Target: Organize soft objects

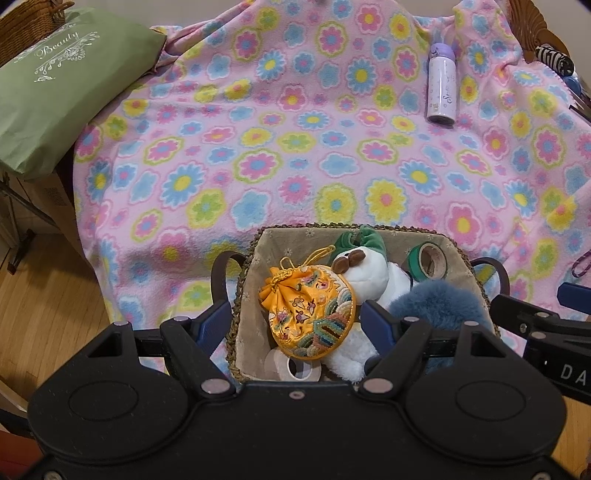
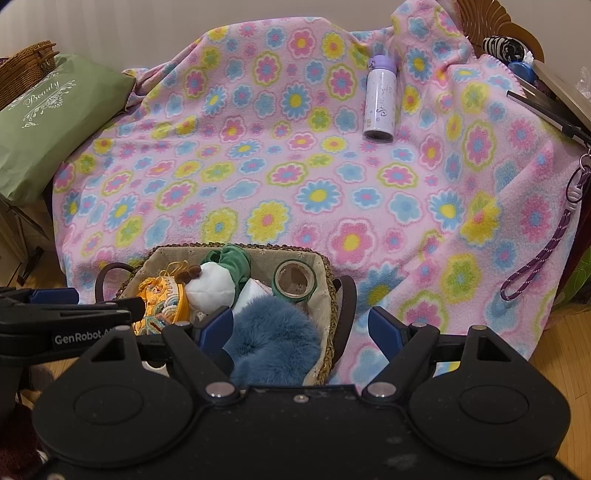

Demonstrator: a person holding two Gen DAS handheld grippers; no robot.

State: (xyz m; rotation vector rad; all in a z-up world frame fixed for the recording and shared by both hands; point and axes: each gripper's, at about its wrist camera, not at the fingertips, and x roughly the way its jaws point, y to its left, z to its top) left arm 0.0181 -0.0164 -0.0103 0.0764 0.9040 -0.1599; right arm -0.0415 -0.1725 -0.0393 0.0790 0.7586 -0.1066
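Basket (image 1: 255, 266) on blanket (image 1: 258, 155): pouch (image 1: 310, 317), plush (image 1: 365, 273), blue fluff (image 2: 273, 332), tape (image 2: 293, 282). My left fingers (image 1: 295, 325) straddle its left rim, right fingers (image 2: 299, 328) its right rim; both half open, gripping nothing, seemingly poised to lift.

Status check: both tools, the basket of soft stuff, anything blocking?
Left tool open, straddling basket rim. Right tool open, empty, over the other rim. Pouch, white plush, blue fur piece inside. Bottle on blanket, clear.

Home, living rm.
Floral fleece blanket (image 2: 280, 177) ahead of grippers, green cushion (image 1: 55, 92), wicker chair (image 1: 22, 26), wood floor (image 1: 48, 295).
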